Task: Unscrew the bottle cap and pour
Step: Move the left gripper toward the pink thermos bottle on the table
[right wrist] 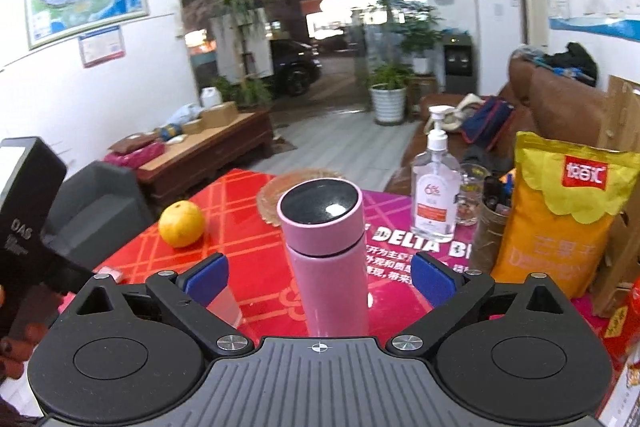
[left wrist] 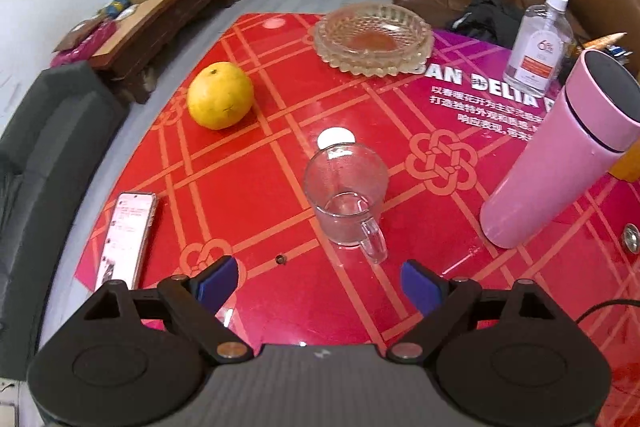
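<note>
A pink thermos bottle (right wrist: 326,259) with a dark-topped pink cap (right wrist: 320,205) stands upright on the red table; it also shows at the right of the left wrist view (left wrist: 560,155). My right gripper (right wrist: 320,279) is open, its blue pads on either side of the bottle body, not touching. A clear glass mug (left wrist: 346,197) stands on the table in front of my left gripper (left wrist: 320,281), which is open and empty just short of the mug's handle.
An orange (left wrist: 220,95), a glass ashtray (left wrist: 372,39), a sanitizer pump bottle (left wrist: 540,39) and a phone (left wrist: 126,237) lie on the red table (left wrist: 280,167). A yellow snack bag (right wrist: 560,211) and a pen holder (right wrist: 490,223) stand at the right.
</note>
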{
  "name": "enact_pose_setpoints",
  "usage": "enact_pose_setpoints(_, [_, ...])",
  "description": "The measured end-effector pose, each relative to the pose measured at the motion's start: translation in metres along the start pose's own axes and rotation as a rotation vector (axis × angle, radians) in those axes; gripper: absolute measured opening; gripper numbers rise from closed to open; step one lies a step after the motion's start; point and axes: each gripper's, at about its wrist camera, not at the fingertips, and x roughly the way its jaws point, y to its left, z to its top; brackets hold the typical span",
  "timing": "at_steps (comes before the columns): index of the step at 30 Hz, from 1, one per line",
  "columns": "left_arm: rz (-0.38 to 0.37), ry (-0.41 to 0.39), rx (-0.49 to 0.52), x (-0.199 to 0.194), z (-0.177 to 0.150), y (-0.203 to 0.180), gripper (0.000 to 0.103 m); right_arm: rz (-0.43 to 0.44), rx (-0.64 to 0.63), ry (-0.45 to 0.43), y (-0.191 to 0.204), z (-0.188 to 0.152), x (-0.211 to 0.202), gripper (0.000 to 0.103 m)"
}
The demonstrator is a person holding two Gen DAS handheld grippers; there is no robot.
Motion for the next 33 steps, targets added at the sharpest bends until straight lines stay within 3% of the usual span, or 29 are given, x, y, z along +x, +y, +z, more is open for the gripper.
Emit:
enact_pose_setpoints(3, [-0.006, 0.001, 0.014, 0.002, 0.009, -0.003, 0.091, 0.023, -0.011, 0.009, 0.000, 0.003, 0.002, 0.095])
enact_pose_setpoints(9, [-0.019, 0.002, 0.042, 0.007, 0.026, -0.008, 0.091, -0.014, -0.007, 0.039, 0.012, 0.011, 0.015, 0.095])
enact_pose_setpoints(17, [-0.024, 0.022, 0.070, 0.003, 0.008, -0.023, 0.091, -0.066, 0.021, 0.125, 0.011, -0.014, 0.005, 0.095])
enact_pose_setpoints(19, [-0.024, 0.131, 0.099, 0.006, 0.003, -0.017, 0.091, -0.062, 0.040, 0.141, 0.013, -0.017, 0.001, 0.095])
enact_pose_setpoints(20, [-0.038, 0.146, 0.098, 0.003, 0.001, -0.017, 0.091, -0.060, 0.052, 0.150, 0.014, -0.018, -0.001, 0.095])
enact_pose_setpoints(25, [-0.097, 0.135, 0.109, -0.018, -0.008, -0.013, 0.091, -0.081, 0.102, 0.190, 0.022, -0.020, -0.012, 0.095])
enact_pose_setpoints(33, [-0.163, -0.013, 0.197, -0.042, -0.022, 0.001, 0.090, -0.199, 0.202, 0.196, 0.059, -0.012, -0.035, 0.096])
